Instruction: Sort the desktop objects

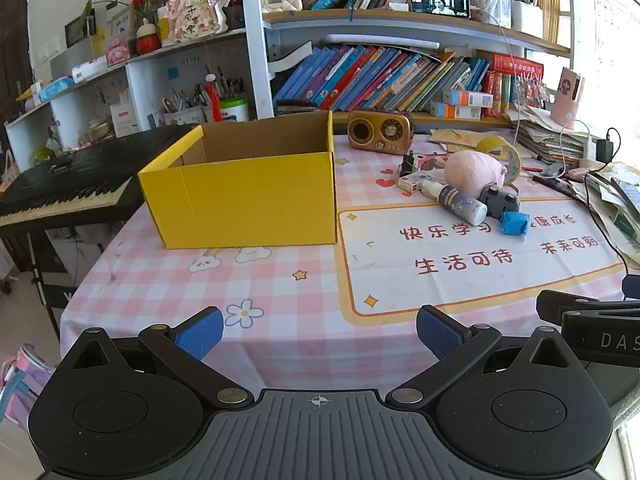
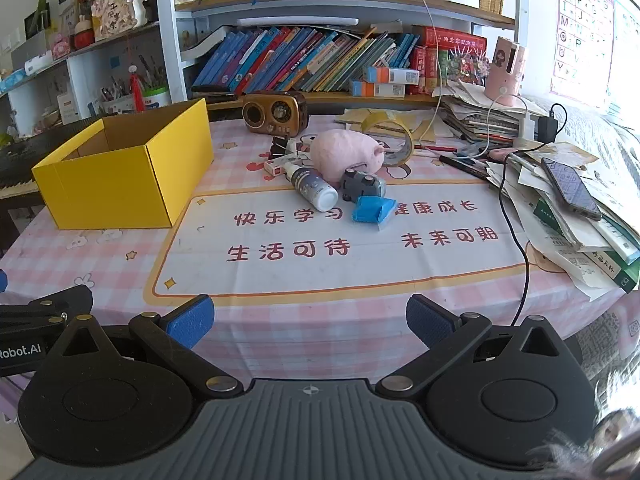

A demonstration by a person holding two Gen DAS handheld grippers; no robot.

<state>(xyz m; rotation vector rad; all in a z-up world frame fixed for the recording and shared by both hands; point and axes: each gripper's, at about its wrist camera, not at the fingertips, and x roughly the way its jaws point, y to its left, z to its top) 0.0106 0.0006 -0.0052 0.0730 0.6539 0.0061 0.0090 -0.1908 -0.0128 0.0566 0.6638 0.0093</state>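
Right wrist view: both my grippers (image 2: 310,316) (image 1: 320,330) hang spread with nothing held. Pile sits at 12 o'clock, box (image 2: 120,172) at 10. Plush (image 2: 344,152) is soft, light: pinch mid-body. Bottle (image 2: 312,188) looks slick: grab across it.

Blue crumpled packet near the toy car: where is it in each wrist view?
Left wrist: the blue crumpled packet sits right of centre, just below the grey toy car.
Right wrist: blue crumpled packet is slightly right of centre, above mid-height.
Shared landmark: the yellow cardboard box, left of it in both.
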